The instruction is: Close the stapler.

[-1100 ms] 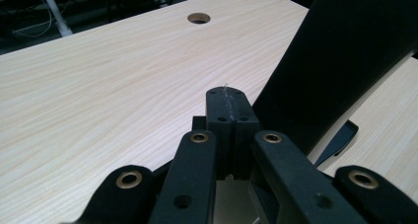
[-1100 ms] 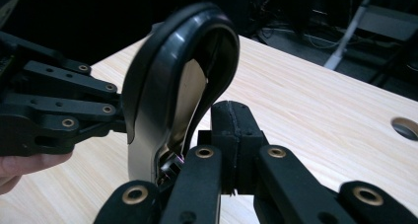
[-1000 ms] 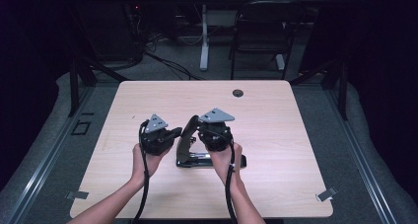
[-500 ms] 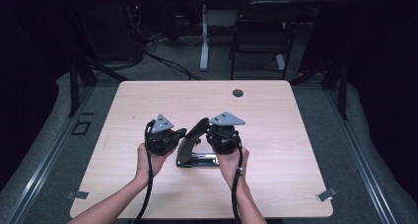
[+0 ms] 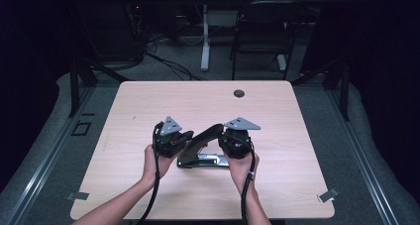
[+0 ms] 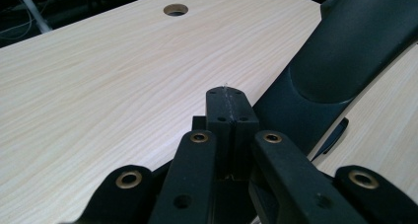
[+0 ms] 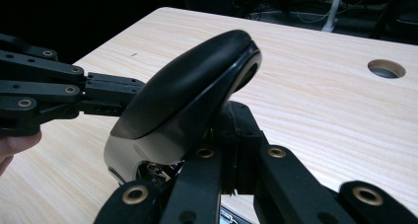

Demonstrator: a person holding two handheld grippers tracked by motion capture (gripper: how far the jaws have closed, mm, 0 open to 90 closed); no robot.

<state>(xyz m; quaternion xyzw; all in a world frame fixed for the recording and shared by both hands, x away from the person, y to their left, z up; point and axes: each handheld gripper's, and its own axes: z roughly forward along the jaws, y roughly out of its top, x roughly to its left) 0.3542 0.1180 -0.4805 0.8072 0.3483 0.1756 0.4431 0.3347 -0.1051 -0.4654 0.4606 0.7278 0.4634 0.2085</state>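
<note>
Stapler (image 5: 202,148) sits on table (image 5: 148,106) near its front edge, black arm raised, between both grippers. Left gripper (image 6: 230,116): jaws clenched, nothing held, tip just beside the arm. Right gripper (image 7: 235,135): jaws clenched, empty, tip right at the arm's underside; contact unclear.
</note>
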